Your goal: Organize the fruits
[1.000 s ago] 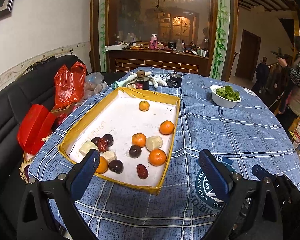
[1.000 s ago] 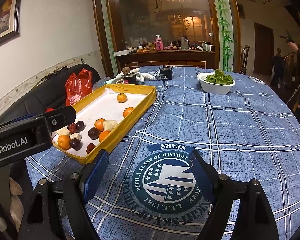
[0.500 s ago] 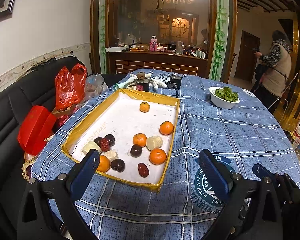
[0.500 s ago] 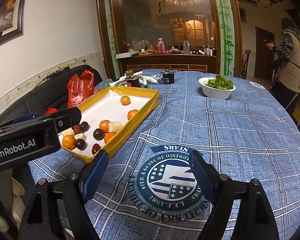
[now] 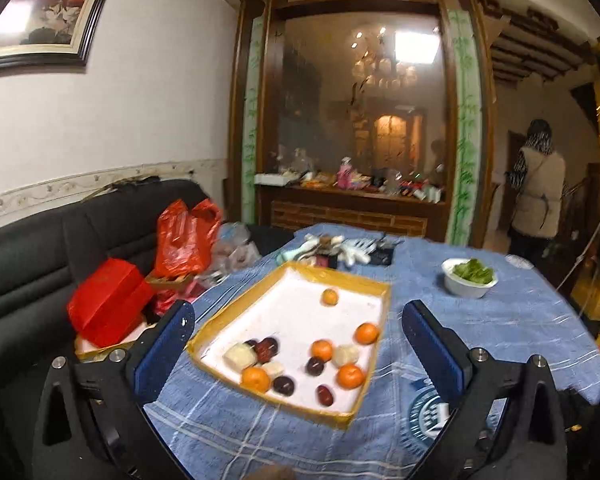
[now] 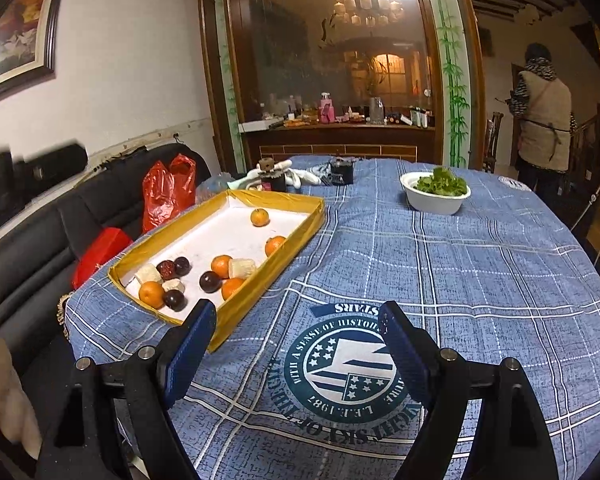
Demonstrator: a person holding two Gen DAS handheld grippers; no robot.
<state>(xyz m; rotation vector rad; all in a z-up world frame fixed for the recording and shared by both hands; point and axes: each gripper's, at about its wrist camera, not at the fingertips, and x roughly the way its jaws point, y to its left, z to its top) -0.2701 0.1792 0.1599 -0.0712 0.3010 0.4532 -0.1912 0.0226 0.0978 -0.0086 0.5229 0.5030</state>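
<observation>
Five oranges (image 5: 350, 376) scattered | tray (image 5: 228, 316) long axis runs away | claws empty

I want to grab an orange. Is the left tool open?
Open. The left tool has its blue fingers spread wide with nothing between, above the fruit tray.

left wrist: faces tray (image 5: 374, 292) from near end | right wrist: tray (image 6: 292, 240) at left | shared: tray

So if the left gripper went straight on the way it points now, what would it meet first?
Probably the tray of fruit. The open left gripper frames it, with the oranges and dark fruits between its fingers. Depth is unclear; it looks raised, so it might pass over the near rim.
</observation>
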